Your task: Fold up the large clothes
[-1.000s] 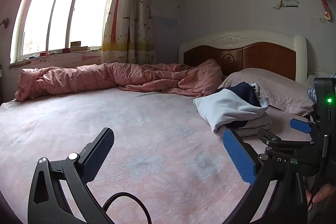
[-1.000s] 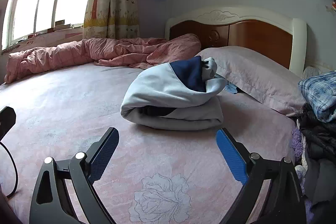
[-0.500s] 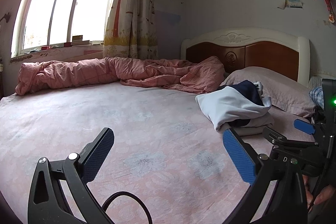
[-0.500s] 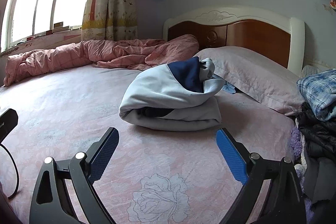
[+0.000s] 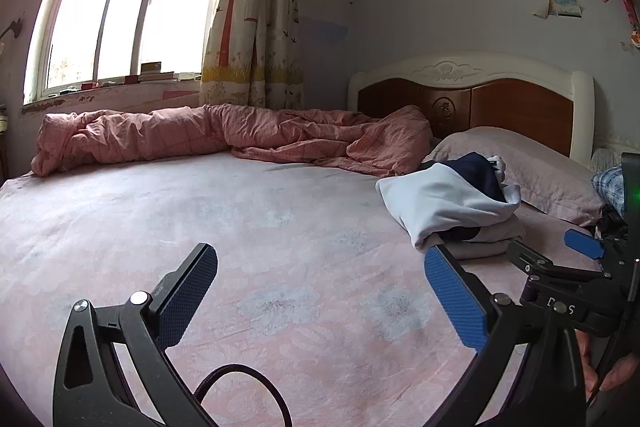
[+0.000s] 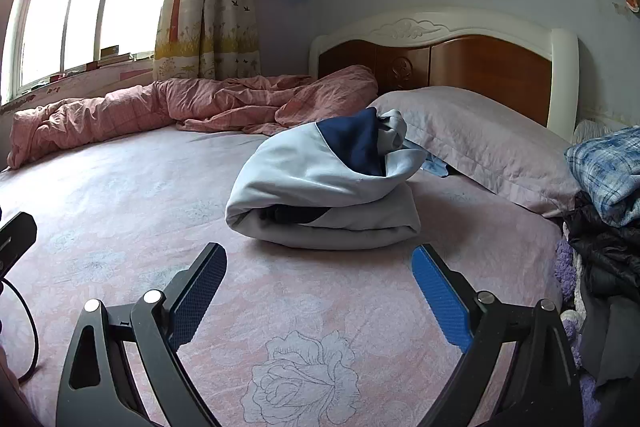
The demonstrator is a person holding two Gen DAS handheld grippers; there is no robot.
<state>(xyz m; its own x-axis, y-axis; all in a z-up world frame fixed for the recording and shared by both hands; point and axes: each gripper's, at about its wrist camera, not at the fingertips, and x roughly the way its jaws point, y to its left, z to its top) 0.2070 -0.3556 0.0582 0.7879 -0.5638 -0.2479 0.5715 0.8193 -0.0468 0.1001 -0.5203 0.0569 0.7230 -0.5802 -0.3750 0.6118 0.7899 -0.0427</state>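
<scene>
Facing the folded grey-and-navy garment [image 6: 328,195], we find it dead ahead of the right gripper [image 6: 319,289], long axis crosswise. The left gripper [image 5: 320,291] sits farther off, garment to its right. Both jaws stand apart, empty.

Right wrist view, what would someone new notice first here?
The folded grey and navy garment sits mid-bed, just ahead of the open right gripper and touching the pillow. A crumpled pink quilt lies along the far edge under the window, and unfolded clothes are heaped at right.

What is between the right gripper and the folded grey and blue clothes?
Nothing but bare pink flowered bedsheet lies between the open right gripper and the folded grey and navy garment, seen in the right wrist view.
</scene>
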